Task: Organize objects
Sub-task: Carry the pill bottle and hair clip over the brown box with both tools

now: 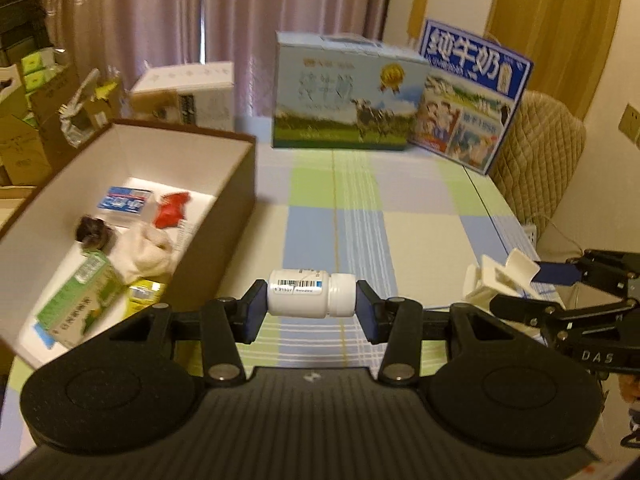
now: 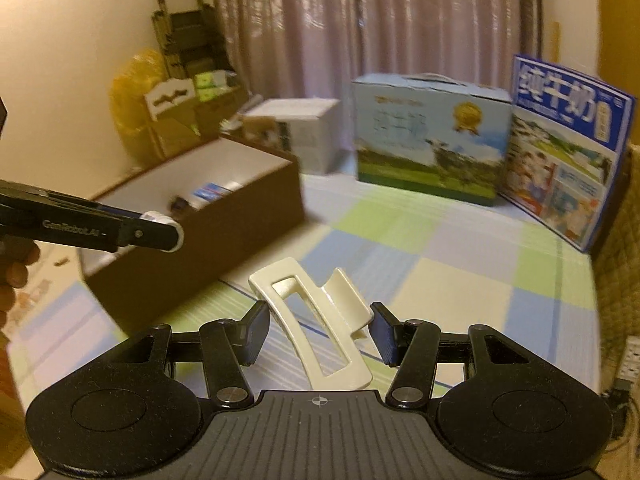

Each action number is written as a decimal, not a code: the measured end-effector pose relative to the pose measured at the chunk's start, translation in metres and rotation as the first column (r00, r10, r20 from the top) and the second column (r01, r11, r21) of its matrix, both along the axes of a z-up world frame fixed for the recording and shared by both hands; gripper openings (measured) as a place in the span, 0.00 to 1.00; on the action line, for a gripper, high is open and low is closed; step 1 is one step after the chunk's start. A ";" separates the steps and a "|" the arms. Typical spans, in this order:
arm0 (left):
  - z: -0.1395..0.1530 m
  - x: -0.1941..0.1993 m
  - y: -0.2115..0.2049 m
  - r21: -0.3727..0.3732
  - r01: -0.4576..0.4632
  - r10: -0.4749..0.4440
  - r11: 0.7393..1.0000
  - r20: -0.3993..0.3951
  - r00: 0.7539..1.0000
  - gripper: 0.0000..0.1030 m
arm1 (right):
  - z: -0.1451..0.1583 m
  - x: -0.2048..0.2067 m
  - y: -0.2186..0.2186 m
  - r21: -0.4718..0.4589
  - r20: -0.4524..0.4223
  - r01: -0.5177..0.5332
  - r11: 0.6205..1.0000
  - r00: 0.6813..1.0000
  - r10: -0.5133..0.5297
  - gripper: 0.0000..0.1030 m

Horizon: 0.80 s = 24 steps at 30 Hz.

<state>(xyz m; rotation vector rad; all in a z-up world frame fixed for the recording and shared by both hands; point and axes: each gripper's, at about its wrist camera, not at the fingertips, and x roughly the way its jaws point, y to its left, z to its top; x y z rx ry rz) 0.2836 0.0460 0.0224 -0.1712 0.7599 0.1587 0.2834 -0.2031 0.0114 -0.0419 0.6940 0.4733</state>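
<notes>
The left gripper [image 1: 311, 309] holds a small white pill bottle [image 1: 311, 294] crosswise between its two fingers [image 1: 253, 312]. One pad presses on the bottom of the bottle and the other on its cap, so the fingers are clenched on it. The bottle lies on its side in the grip, with a barcode label facing up, and it hangs above the table [image 1: 420, 216], which has a cloth of green, blue and cream squares.

The right gripper [image 2: 318, 330] grasps a cream-white hair claw clip [image 2: 320, 320]. The clip sits tilted between the fingers [image 2: 256, 330], and both pads touch its sides. In the left wrist view the same clip appears at the right edge, held in the air just above the table.

To the left of the left gripper stands an open brown box [image 1: 236, 184] with white inner walls. Inside it lie several things: a green carton [image 1: 80, 300], a small blue and white pack [image 1: 124, 200], a red object [image 1: 172, 208], a dark round object [image 1: 94, 232], a pale cloth [image 1: 144, 252] and a yellow packet [image 1: 146, 294]. The bottle is outside the box, near its long right wall.

At the far side of the table stand two milk cartons side by side: a light blue one with a cow [image 1: 344, 92] and a dark blue one [image 1: 472, 96], which leans a little. Behind them hangs a pink curtain [image 1: 200, 12]. At the left edge of the right wrist view a part of the person's hand [image 2: 16, 268] shows.
</notes>
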 end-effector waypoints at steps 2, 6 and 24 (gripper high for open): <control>0.007 -0.008 0.009 -0.002 -0.017 0.017 1.000 0.015 1.000 0.41 | 0.005 -0.002 0.015 0.025 0.002 -0.026 0.999 1.000 0.026 0.50; 0.017 -0.026 0.031 0.002 -0.056 0.056 0.998 0.032 0.998 0.41 | 0.014 -0.002 0.050 0.069 0.003 -0.081 0.994 0.997 0.081 0.50; 0.026 -0.071 0.174 0.035 -0.177 0.177 0.984 0.016 0.984 0.41 | 0.021 0.035 0.208 0.116 -0.008 -0.162 0.980 0.986 0.164 0.50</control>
